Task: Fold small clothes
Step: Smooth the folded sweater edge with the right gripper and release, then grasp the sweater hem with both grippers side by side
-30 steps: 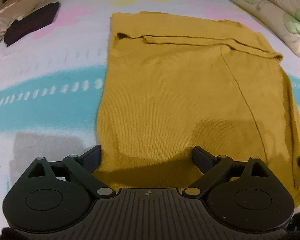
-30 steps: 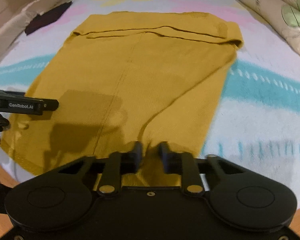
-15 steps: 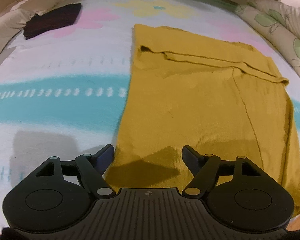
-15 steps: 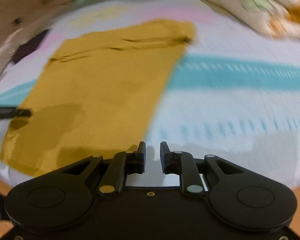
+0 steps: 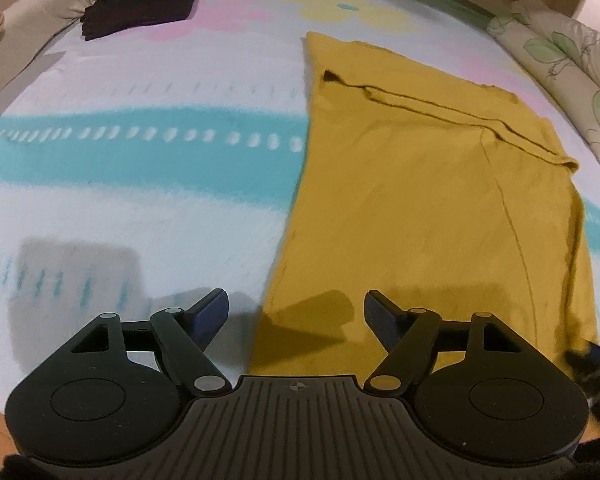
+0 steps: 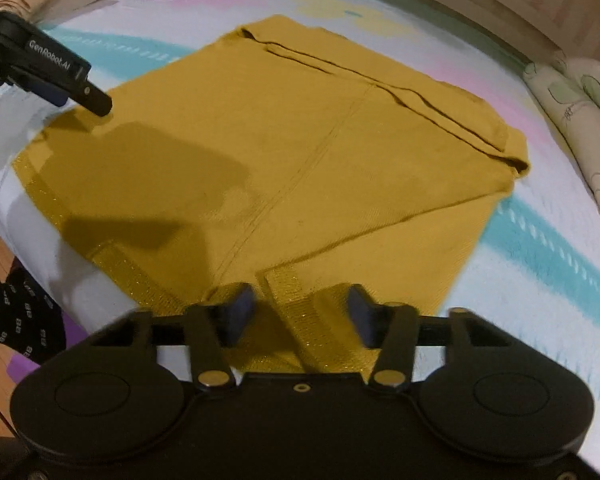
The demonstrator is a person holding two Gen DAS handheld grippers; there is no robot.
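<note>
Mustard garment [image 5: 432,208] lies flat—long axis running away—both grippers' fingers [image 6: 240,308] spread apart.

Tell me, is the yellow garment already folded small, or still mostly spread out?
Mostly spread: the yellow garment lies flat across the bedsheet. Only its far edge is folded over, as a narrow band.

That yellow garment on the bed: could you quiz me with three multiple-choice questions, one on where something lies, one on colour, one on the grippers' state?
1. Where is the dark folded cloth?
A. On the yellow garment
B. Far side of the bed, apart from it
C. In a gripper

2. What colour is the garment?
A. Mustard yellow
B. Red
C. Grey

3. How do the right gripper jaws stand?
A. Shut on cloth
B. Open over the hem
C. Hidden

Answers: B, it lies far off near the pillows; A, plainly mustard yellow; B, a gap shows between the fingers.
</note>
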